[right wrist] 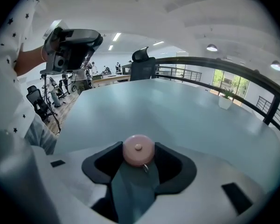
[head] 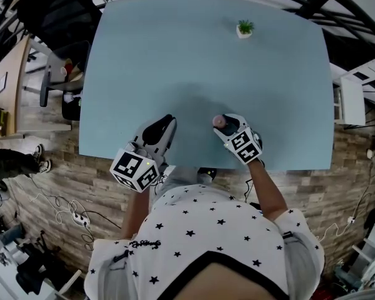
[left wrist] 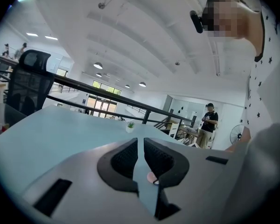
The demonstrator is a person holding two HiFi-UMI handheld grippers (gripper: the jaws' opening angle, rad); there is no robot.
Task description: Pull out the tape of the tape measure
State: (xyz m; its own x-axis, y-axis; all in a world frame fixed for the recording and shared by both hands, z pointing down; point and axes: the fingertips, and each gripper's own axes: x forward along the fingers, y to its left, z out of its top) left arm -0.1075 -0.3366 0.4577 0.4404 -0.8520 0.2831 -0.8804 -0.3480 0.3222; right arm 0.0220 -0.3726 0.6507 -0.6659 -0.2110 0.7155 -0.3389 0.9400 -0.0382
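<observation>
Left gripper (head: 165,124) lies near level over the bench (head: 206,61), its fingers (left wrist: 123,160) pressed together, empty. Right gripper (head: 224,124) tips steeply down beside it, fingers (right wrist: 170,164) pinching the tape measure (right wrist: 138,150) low over the bench: a round pink disc, centre button, small metal ring.

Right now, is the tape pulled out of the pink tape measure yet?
Not yet. Done: the right gripper has its jaws on the pink tape measure, near the front edge of the table. In hand: that grip. The left gripper is shut and empty beside it. Left: catch the small ring at the case's edge and draw the tape out; none shows so far.
</observation>
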